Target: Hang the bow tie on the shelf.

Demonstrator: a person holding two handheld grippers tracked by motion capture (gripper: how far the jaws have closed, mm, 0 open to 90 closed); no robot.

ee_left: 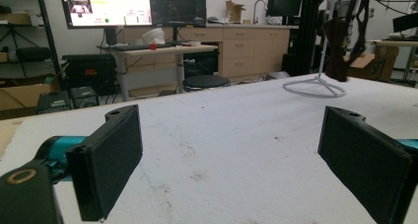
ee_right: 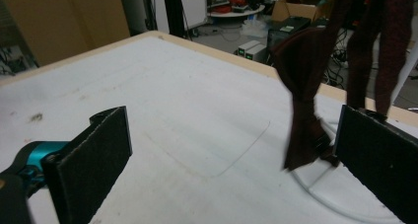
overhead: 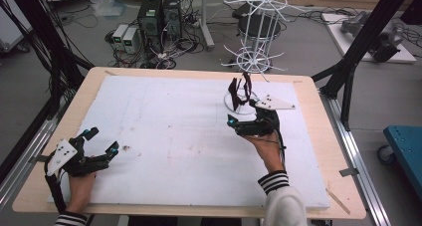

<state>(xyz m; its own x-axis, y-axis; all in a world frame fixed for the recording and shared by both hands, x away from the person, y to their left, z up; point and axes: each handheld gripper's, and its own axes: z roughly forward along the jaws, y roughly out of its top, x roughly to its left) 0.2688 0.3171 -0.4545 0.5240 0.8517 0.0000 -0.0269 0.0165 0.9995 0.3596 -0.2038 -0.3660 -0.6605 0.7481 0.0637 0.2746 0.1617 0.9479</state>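
A dark maroon bow tie (overhead: 235, 92) hangs by its strap from a white wire rack (overhead: 259, 17) standing at the far right of the table. Its base ring (overhead: 242, 106) rests on the white pad. My right gripper (overhead: 242, 120) is open just in front of that base; in the right gripper view the bow tie (ee_right: 298, 95) dangles between the jaws, nearer the right one, touching neither. My left gripper (overhead: 102, 140) is open low at the near left, nothing between its jaws. From the left gripper view the rack base (ee_left: 313, 88) and bow tie (ee_left: 339, 51) are far off.
A white foam pad (overhead: 169, 131) covers most of the wooden table (overhead: 94, 74). A small dark speck (overhead: 126, 147) lies on the pad right of the left gripper. Black frame posts (overhead: 348, 71) stand at the table's right and left sides.
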